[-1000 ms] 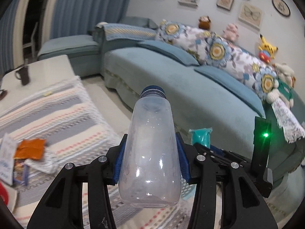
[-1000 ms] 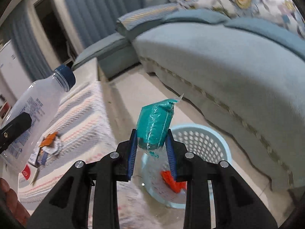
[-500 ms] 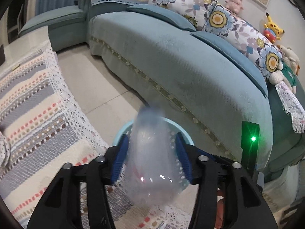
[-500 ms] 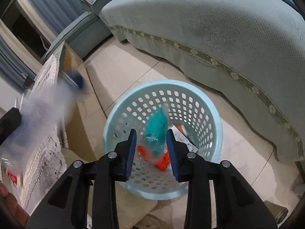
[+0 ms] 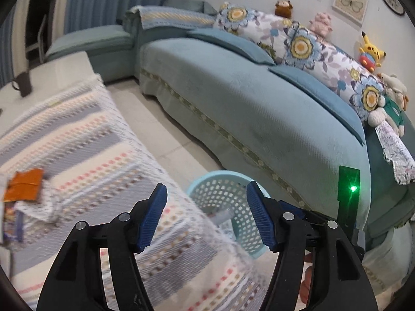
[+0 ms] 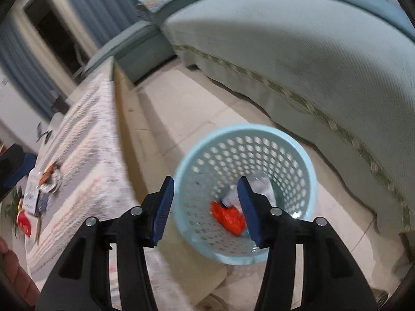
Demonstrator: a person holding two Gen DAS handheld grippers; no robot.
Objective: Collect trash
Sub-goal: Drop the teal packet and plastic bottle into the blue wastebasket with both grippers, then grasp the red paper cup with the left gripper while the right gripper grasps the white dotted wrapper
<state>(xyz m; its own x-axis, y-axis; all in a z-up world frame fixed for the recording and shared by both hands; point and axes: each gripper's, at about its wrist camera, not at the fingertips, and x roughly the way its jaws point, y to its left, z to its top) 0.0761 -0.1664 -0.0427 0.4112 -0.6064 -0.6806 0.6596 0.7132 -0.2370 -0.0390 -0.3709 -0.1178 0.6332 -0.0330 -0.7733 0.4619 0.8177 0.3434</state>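
A light blue perforated basket (image 6: pixel 303 171) stands on the floor between the table and the sofa; it also shows in the left wrist view (image 5: pixel 215 181). Inside it lie an orange wrapper (image 6: pixel 228 216) and the clear plastic bottle (image 6: pixel 256 189); the bottle shows faintly in the left wrist view (image 5: pixel 220 217). My left gripper (image 5: pixel 207 215) is open and empty above the table edge beside the basket. My right gripper (image 6: pixel 206 206) is open and empty above the basket. More trash lies on the tablecloth: an orange packet (image 5: pixel 24 184) and crumpled wrappers (image 5: pixel 39 207).
The striped tablecloth covers a low table (image 5: pixel 85 140) on the left, with a dark mug (image 5: pixel 23 83) at its far end. A teal sofa (image 5: pixel 259 108) with flowered cushions and plush toys runs along the right. Pale tiled floor (image 6: pixel 186 98) lies between them.
Both grippers have opened. The bottle has left the left gripper and the teal packet the right one; the bottle now lies in the basket. Both views have tilted up away from the basket.
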